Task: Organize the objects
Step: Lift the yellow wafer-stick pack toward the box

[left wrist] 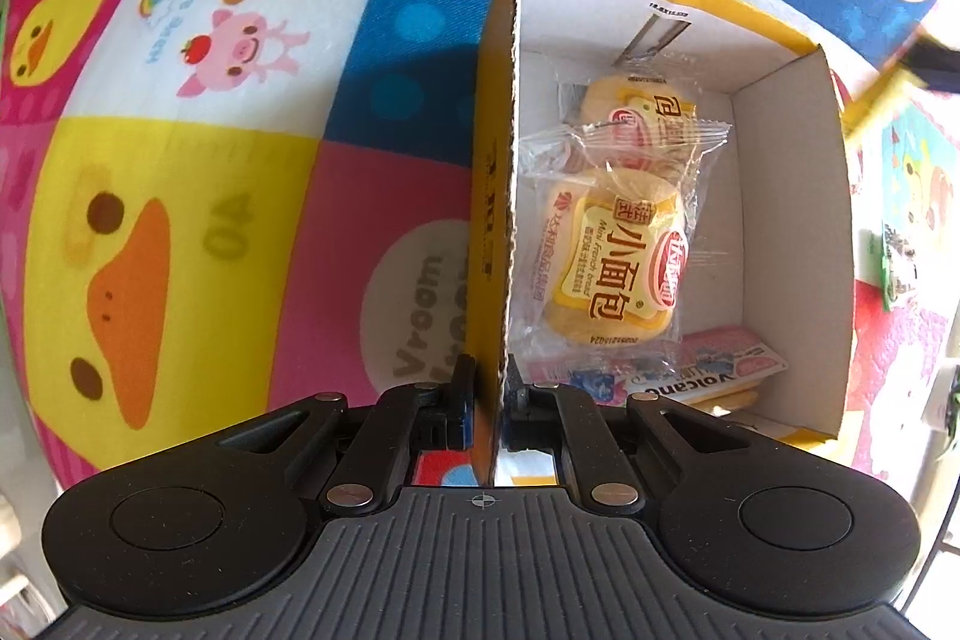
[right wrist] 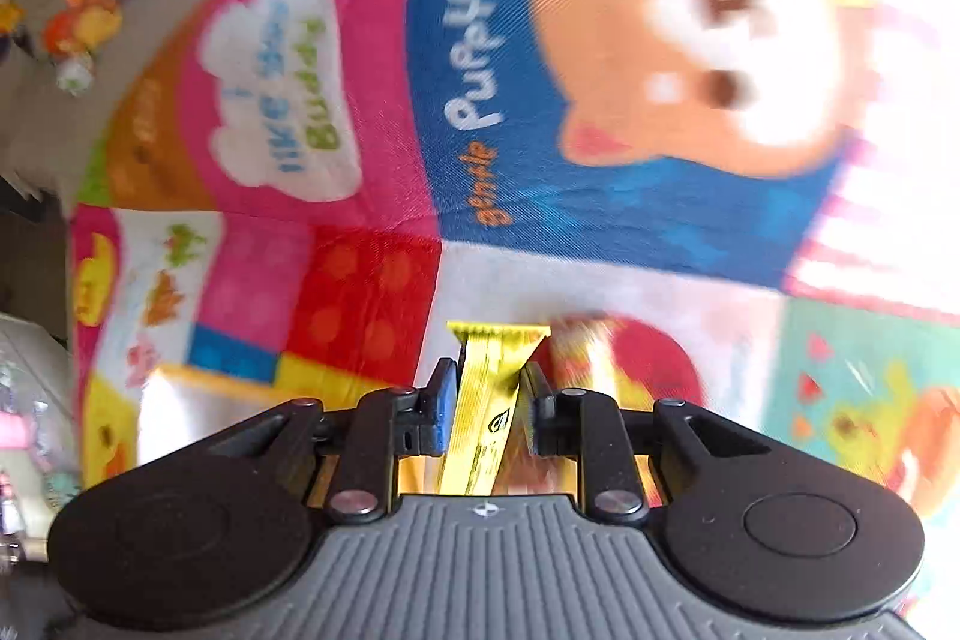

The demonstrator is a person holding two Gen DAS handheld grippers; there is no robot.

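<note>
A yellow cardboard box (left wrist: 780, 196) with a white inside lies on the cartoon mat. In it are two clear-wrapped mini bread packs (left wrist: 606, 268) and a pink Volcano snack pack (left wrist: 720, 376). My left gripper (left wrist: 489, 388) is shut on the box's left wall, one finger outside and one inside. My right gripper (right wrist: 489, 388) is shut on a yellow sachet (right wrist: 489, 400) held above the mat. A corner of the box (right wrist: 198, 400) shows at the lower left of the right wrist view.
The colourful cartoon mat (left wrist: 210, 160) covers the surface. A green-edged packet (left wrist: 900, 268) lies on the mat to the right of the box. Small toys (right wrist: 78, 28) lie on a grey area beyond the mat's far left edge.
</note>
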